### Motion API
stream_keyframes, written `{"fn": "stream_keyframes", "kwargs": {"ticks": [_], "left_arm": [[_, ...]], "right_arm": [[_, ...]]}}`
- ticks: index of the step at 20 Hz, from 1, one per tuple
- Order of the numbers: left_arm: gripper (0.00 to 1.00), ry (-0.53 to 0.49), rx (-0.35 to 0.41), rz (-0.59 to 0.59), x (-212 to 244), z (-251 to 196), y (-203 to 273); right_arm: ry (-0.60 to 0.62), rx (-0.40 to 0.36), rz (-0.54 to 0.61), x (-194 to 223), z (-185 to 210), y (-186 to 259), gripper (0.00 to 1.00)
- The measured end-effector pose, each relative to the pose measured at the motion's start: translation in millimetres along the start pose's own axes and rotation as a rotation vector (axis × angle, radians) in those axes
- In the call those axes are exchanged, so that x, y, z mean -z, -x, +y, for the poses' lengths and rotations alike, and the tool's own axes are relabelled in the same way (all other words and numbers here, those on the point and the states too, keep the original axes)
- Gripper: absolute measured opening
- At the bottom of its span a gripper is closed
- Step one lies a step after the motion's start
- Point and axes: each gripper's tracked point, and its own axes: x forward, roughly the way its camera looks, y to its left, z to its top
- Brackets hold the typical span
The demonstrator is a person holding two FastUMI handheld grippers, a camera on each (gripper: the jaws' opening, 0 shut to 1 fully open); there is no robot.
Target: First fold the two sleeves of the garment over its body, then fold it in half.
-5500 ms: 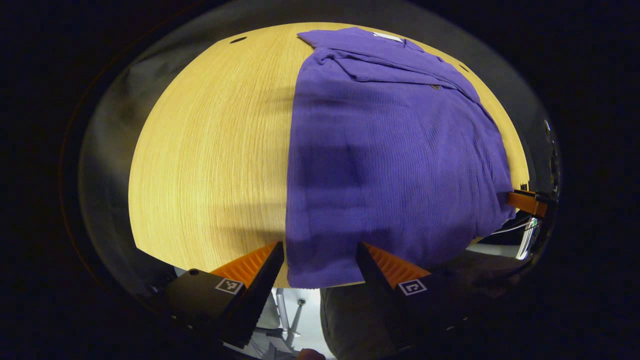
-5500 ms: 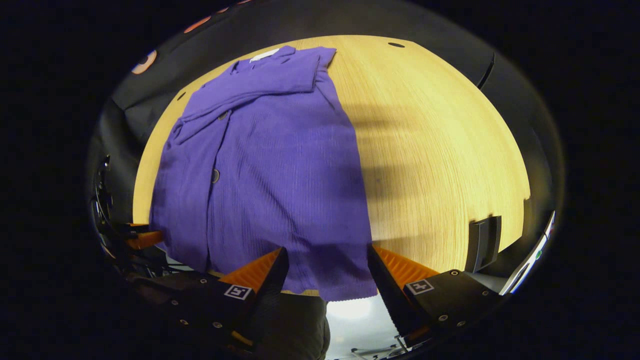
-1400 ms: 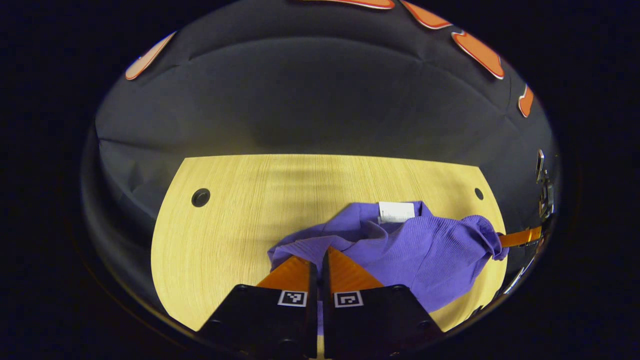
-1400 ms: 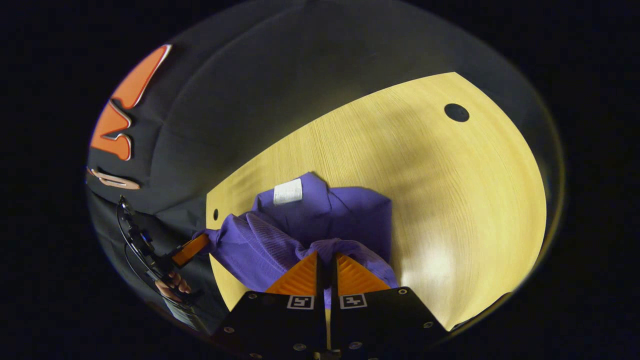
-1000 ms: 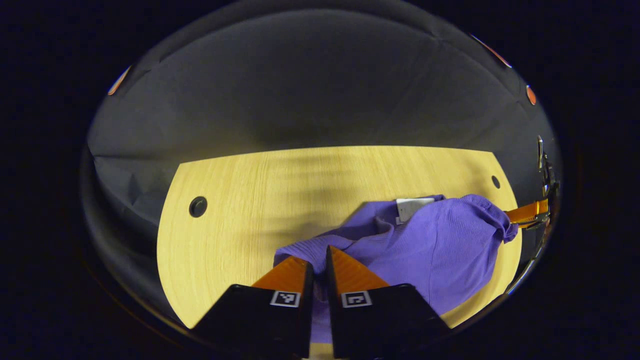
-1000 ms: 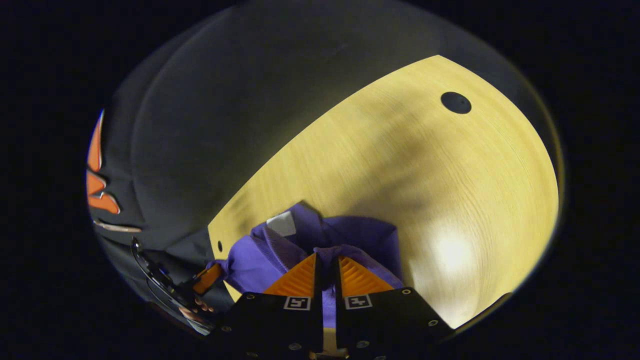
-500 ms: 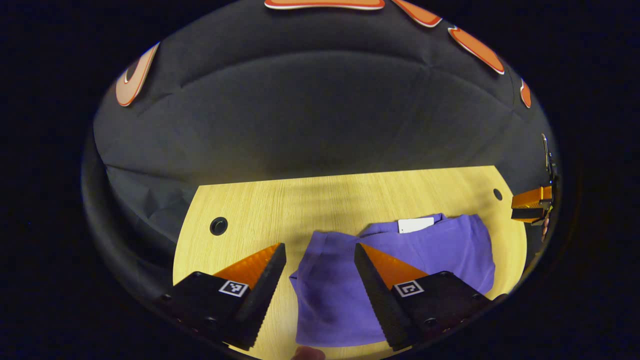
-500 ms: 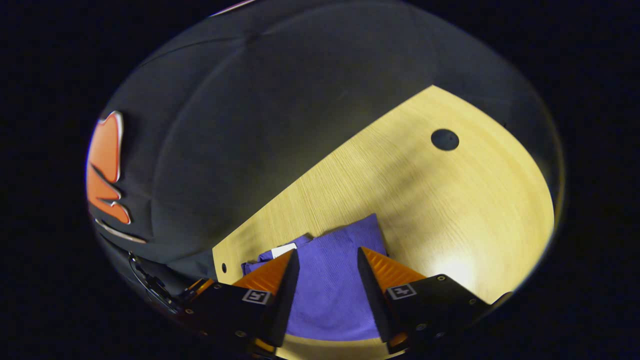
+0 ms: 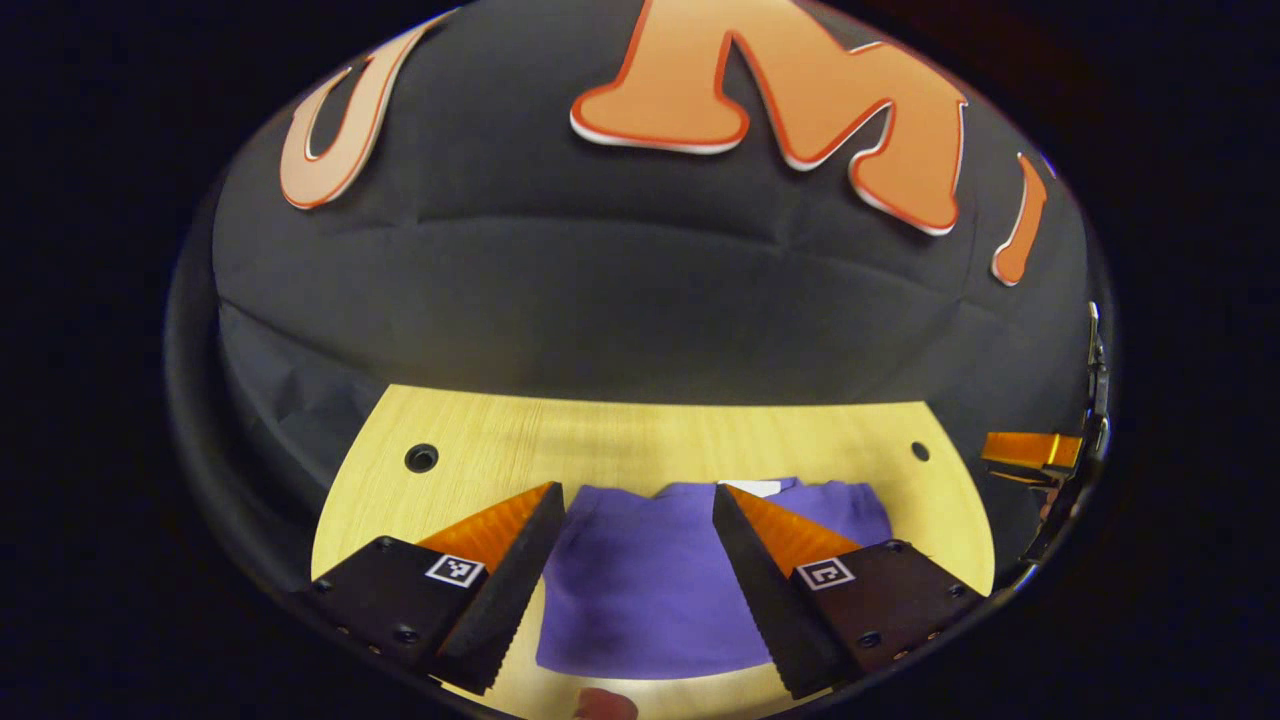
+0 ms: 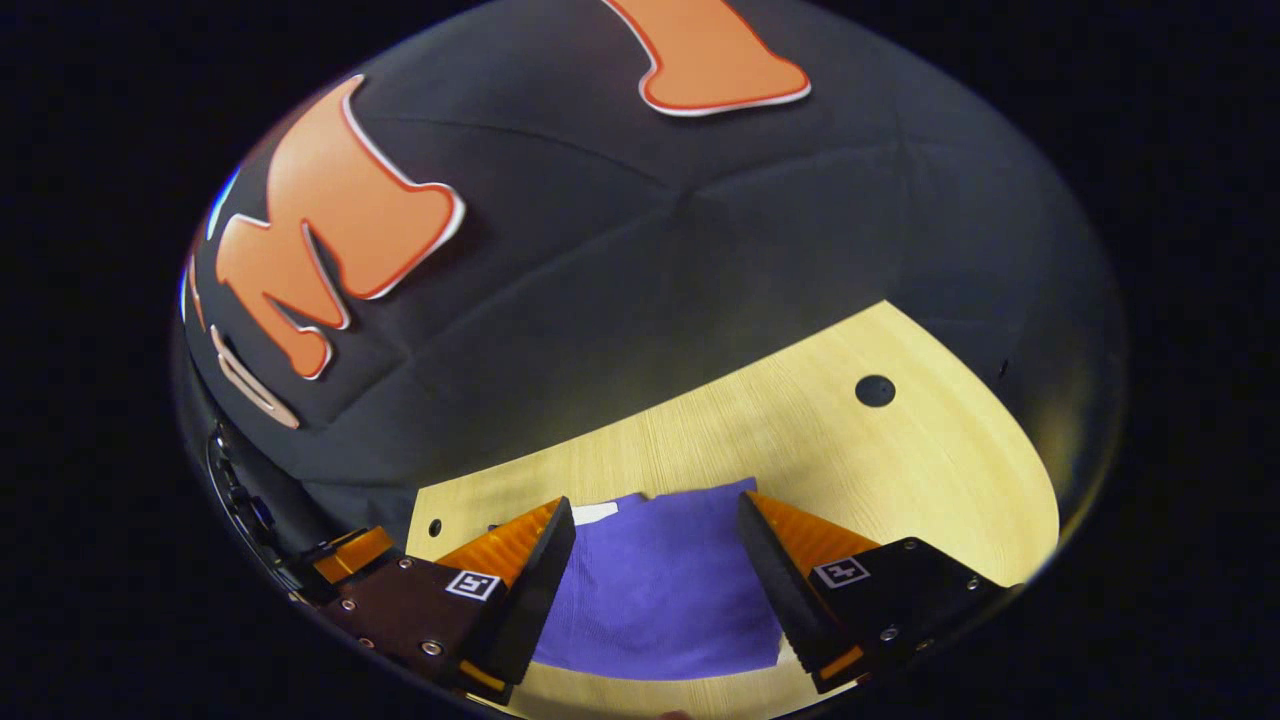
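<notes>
The purple garment lies folded into a compact rectangle on the wooden table, with a small white tag at its far edge. My left gripper hovers open above its near part, holding nothing. In the right gripper view the same garment lies flat between and beyond the fingers of my right gripper, which is open and empty too. The right gripper also appears at the far right of the left gripper view, and the left gripper at the lower left of the right gripper view.
The table has round cable holes near its far corners. The black booth wall rises right behind the table's far edge. Bare wood surrounds the garment on both sides.
Both grippers carried the hem forward over the collar while shut on it, then opened and let go. Since then they have lifted and tilted up; the garment lies flat, folded in half.
</notes>
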Motion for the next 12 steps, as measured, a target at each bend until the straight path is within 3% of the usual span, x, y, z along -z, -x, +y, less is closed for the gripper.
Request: {"fn": "stream_keyframes", "kwargs": {"ticks": [5,12], "left_arm": [[0.98,0.038,0.073,-0.096,-12,-27,53],[0.97,-0.022,0.08,-0.196,-2,-23,118]], "right_arm": [[0.155,0.015,-0.089,4,17,42,0.97],[0.227,-0.005,-0.175,32,51,103,0.97]]}}
